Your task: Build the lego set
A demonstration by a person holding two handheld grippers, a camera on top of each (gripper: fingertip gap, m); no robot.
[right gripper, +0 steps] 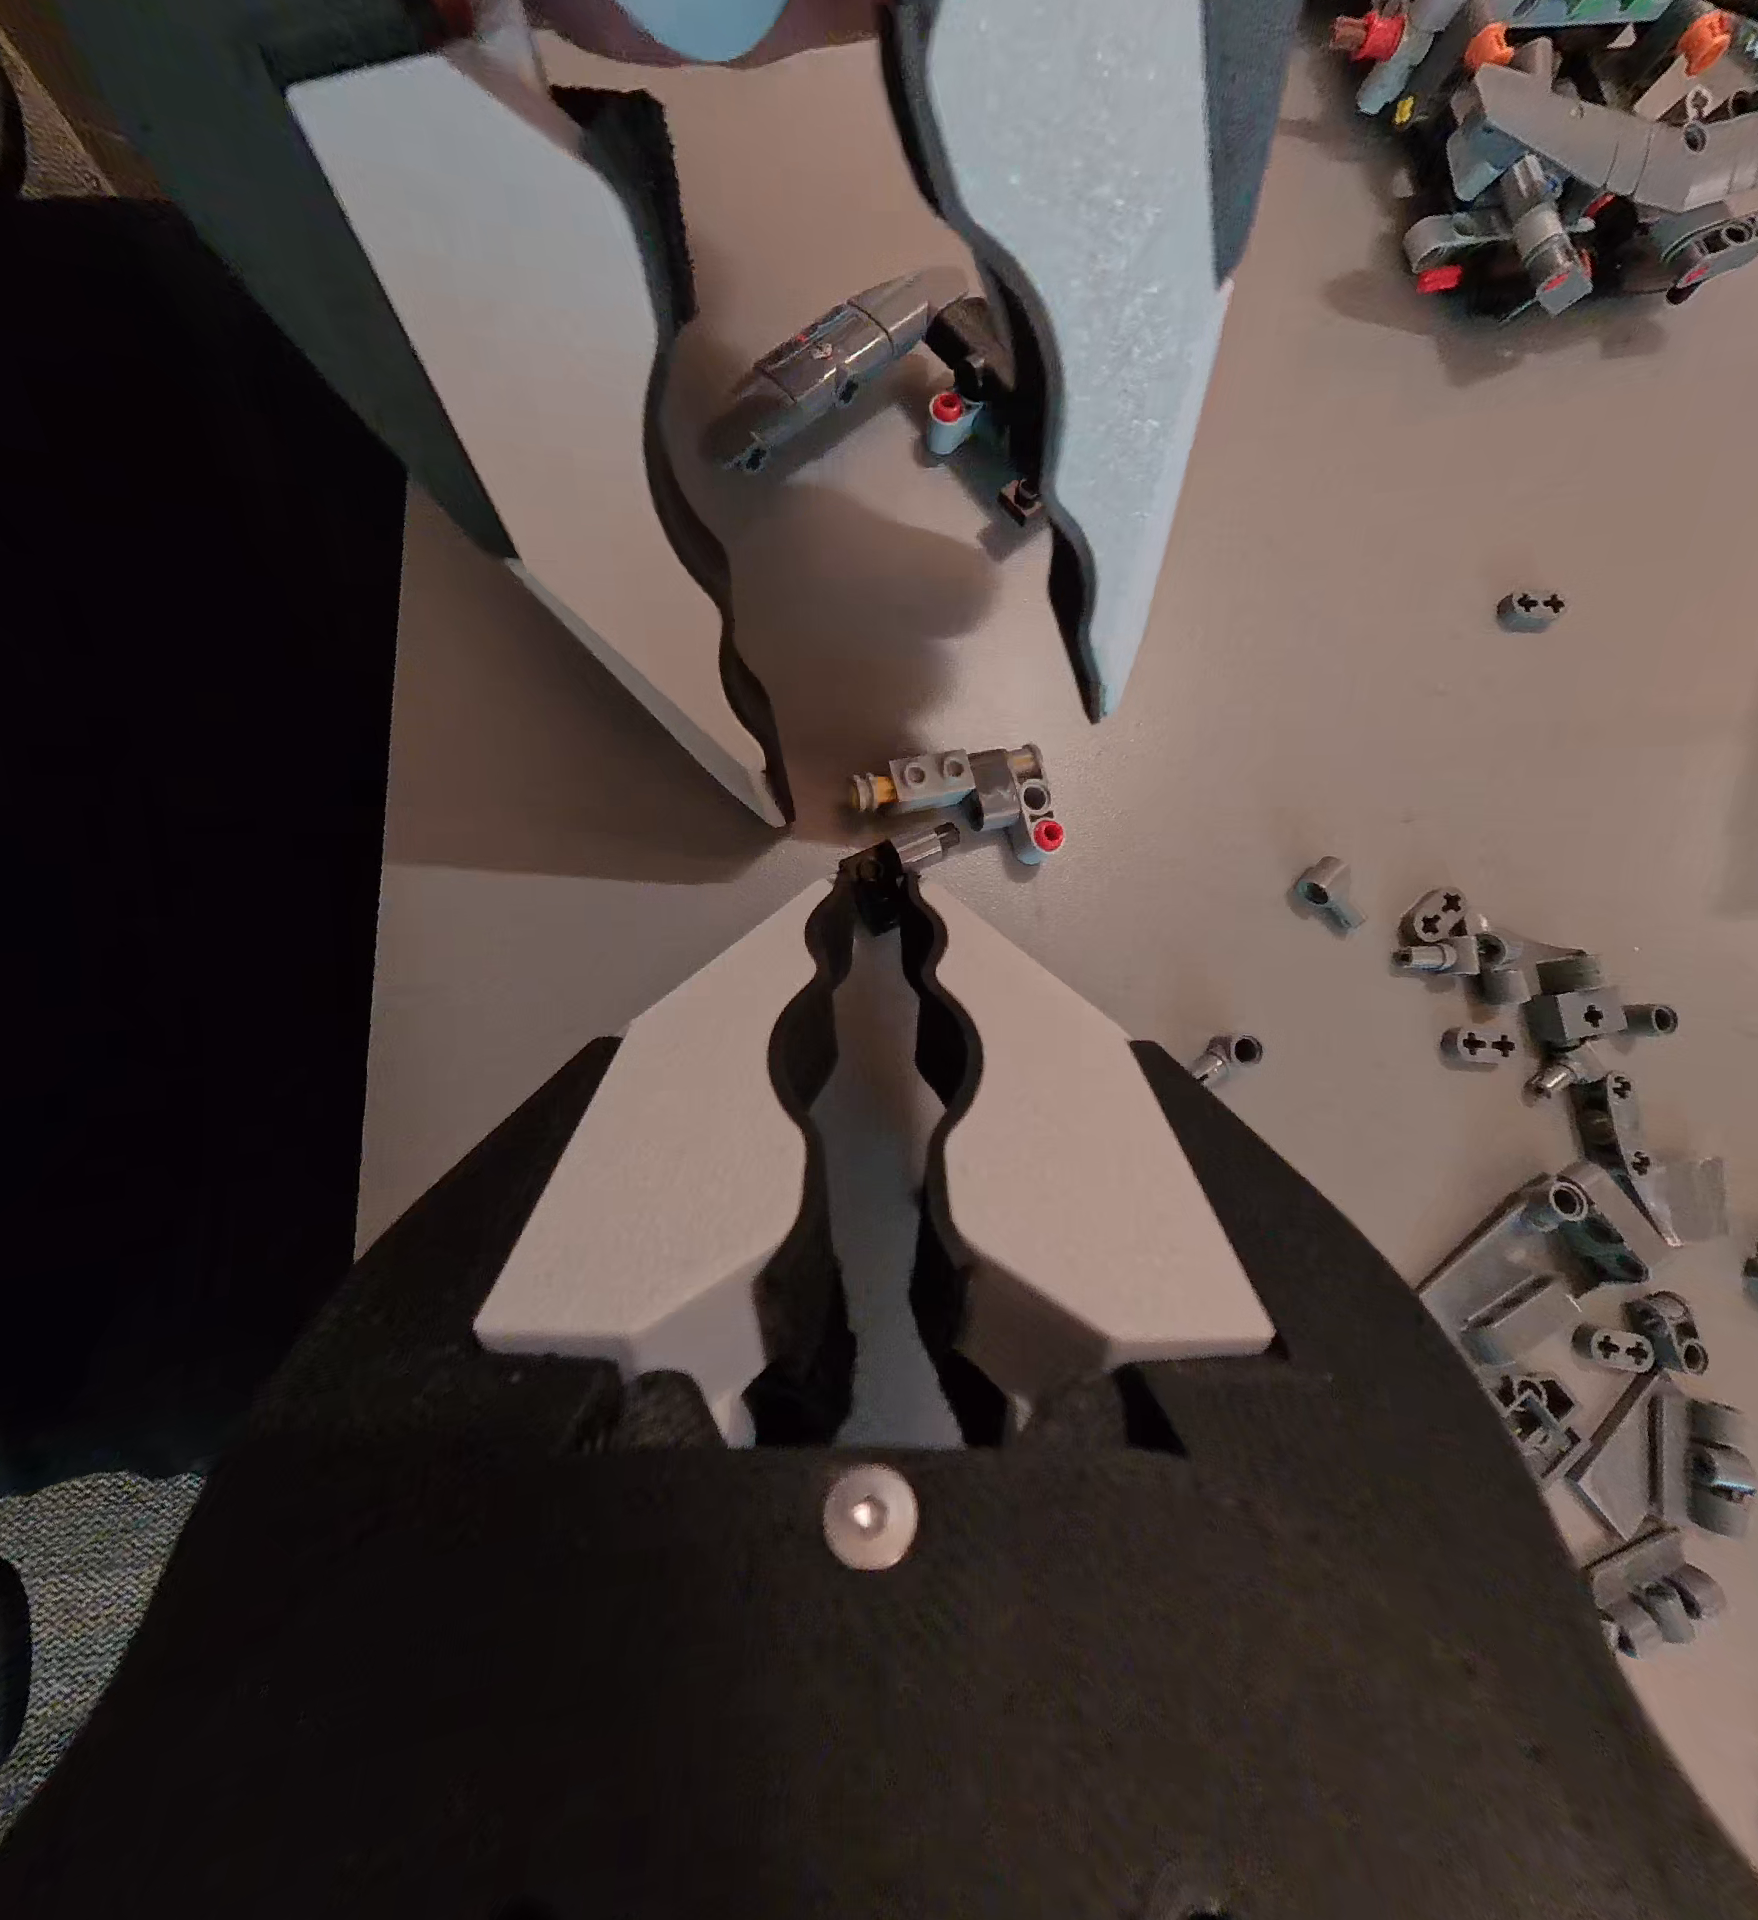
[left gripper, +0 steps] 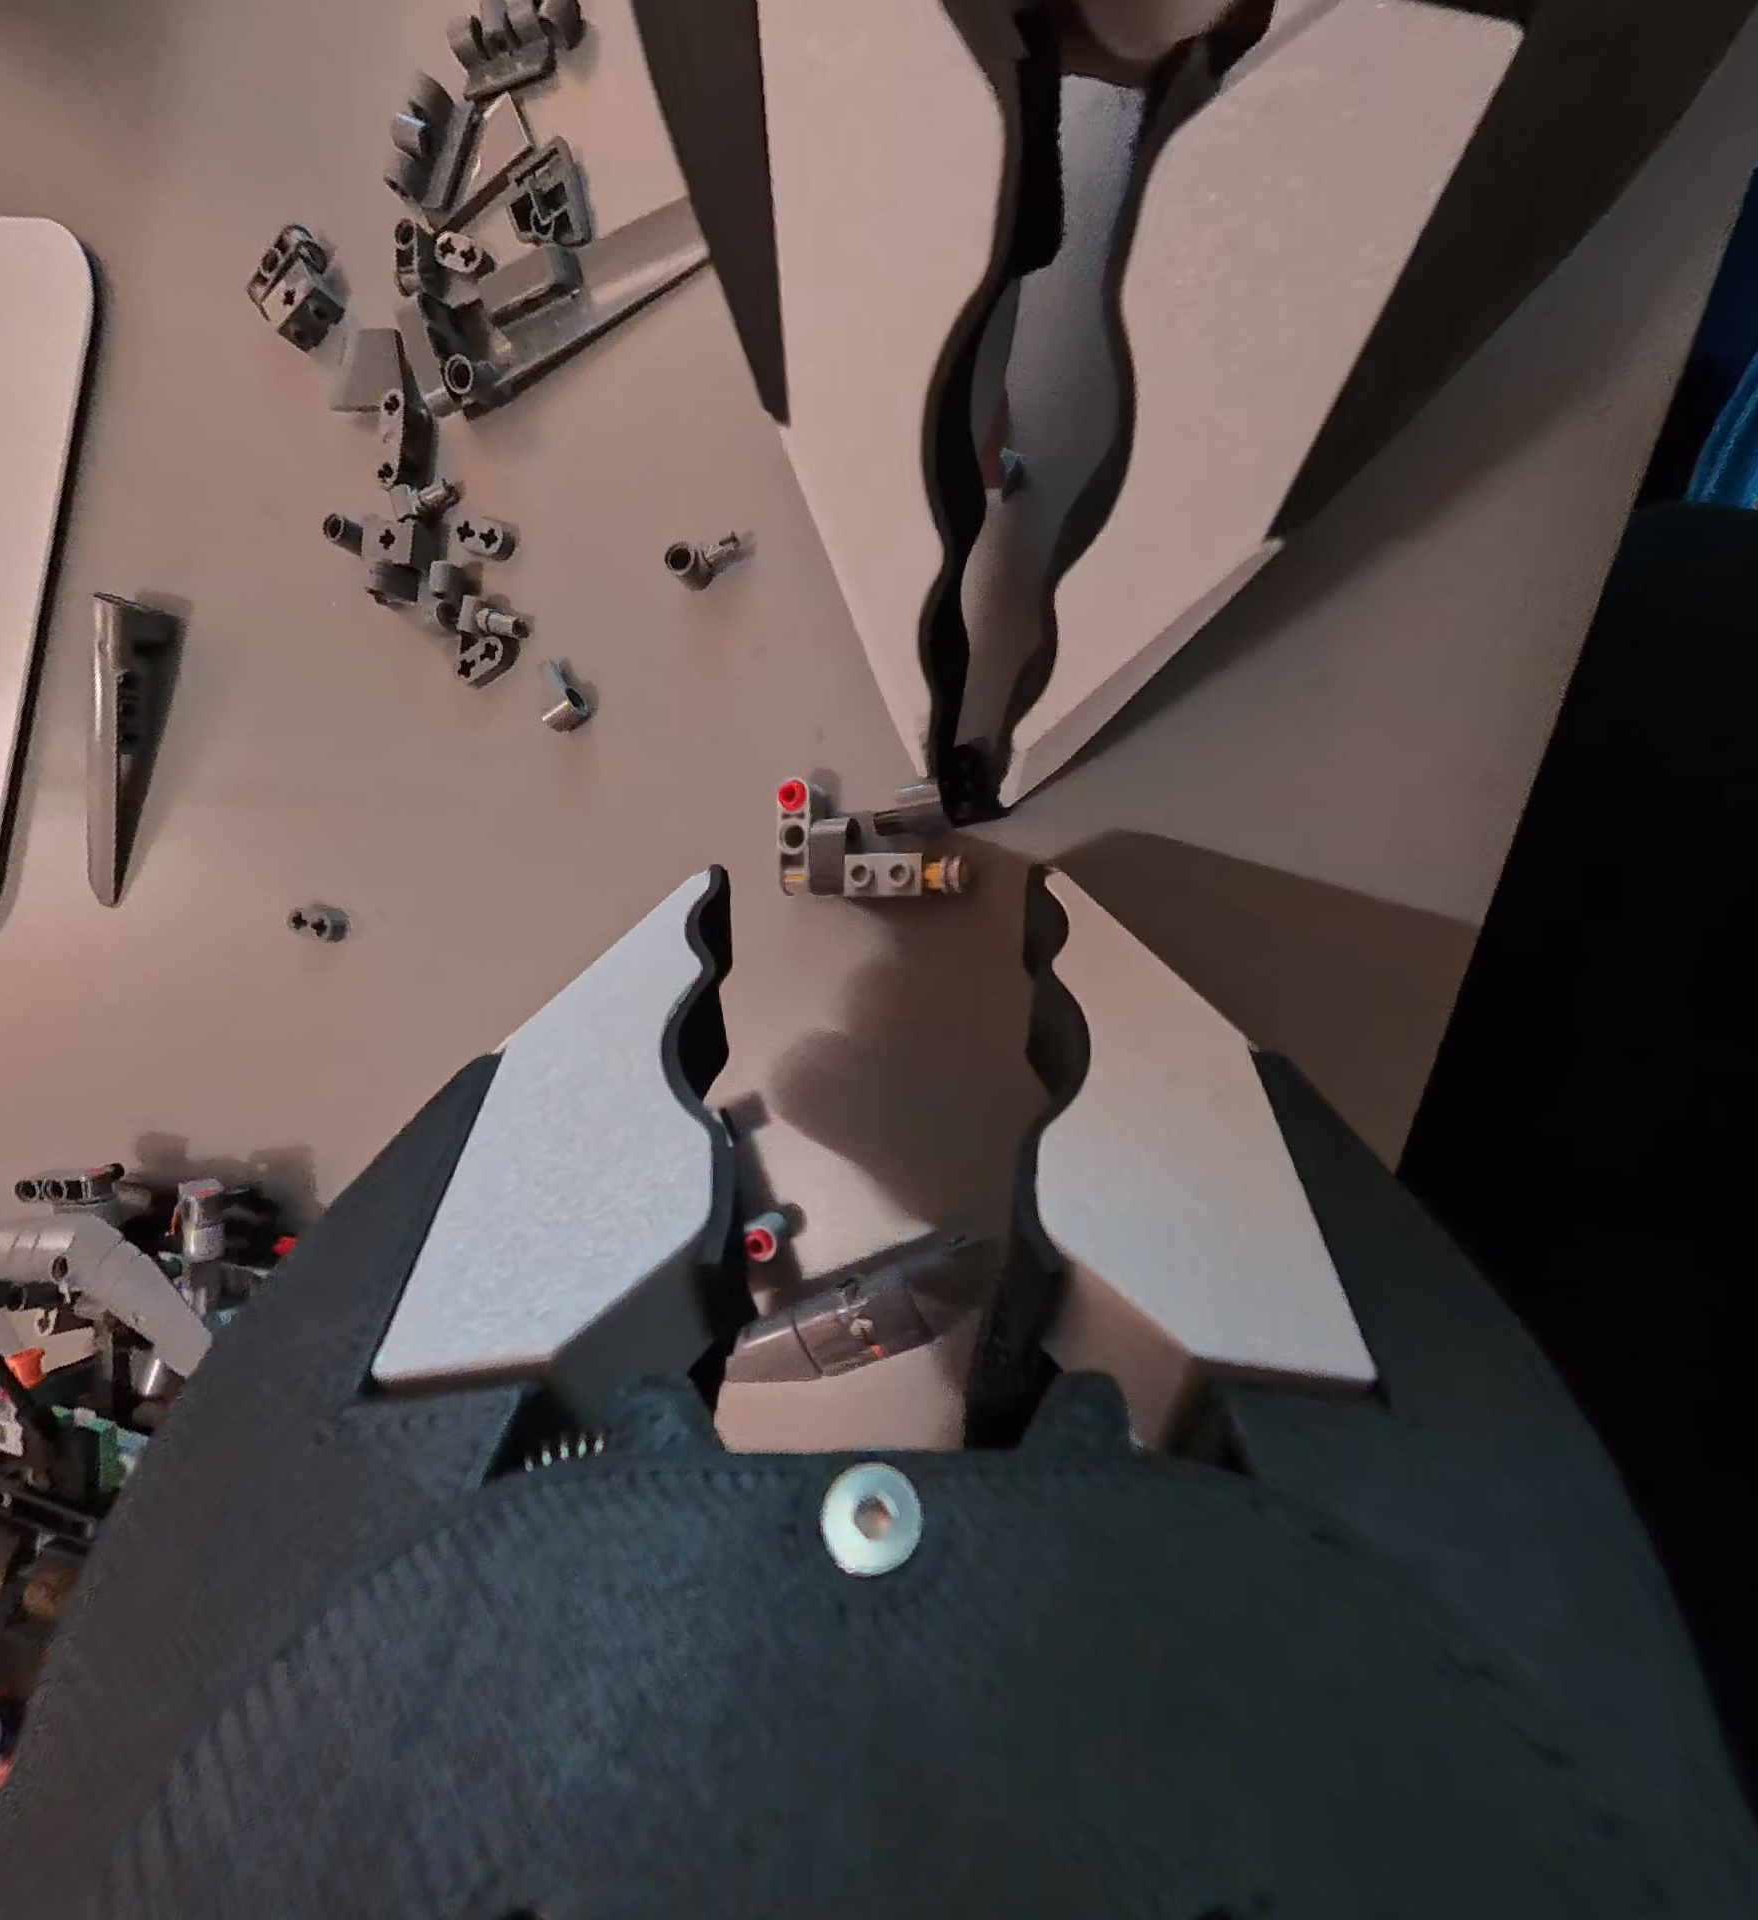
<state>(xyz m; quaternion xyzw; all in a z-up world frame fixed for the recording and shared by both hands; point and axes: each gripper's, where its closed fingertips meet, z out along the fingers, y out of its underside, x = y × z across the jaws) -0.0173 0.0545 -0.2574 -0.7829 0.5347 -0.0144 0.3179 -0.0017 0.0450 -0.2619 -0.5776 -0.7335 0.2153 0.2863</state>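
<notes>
Black piece (right gripper: 877,881) pinched at tips of right gripper (right gripper: 870,883), jaws nearly closed, pads pressing it. Grey pin (right gripper: 932,840) juts from piece toward small grey assembly (right gripper: 968,795) with red peg, lying on table (right gripper: 1270,727) at frame centre, apart from pin or just touching: cannot tell. Left gripper (left gripper: 880,894) wide open, empty, assembly just beyond its tips. Loose grey parts (left gripper: 418,343) upper left, well apart. Joining not visibly done.

Between the two facing grippers, on the table (right gripper: 1270,675): a small brick assembly (right gripper: 968,795), just ahead of the right gripper (right gripper: 877,894); scattered loose pieces (right gripper: 1540,1018) off to its right; a larger built model (right gripper: 1581,156) farther beyond, beside the left gripper (left gripper: 880,904)
</notes>
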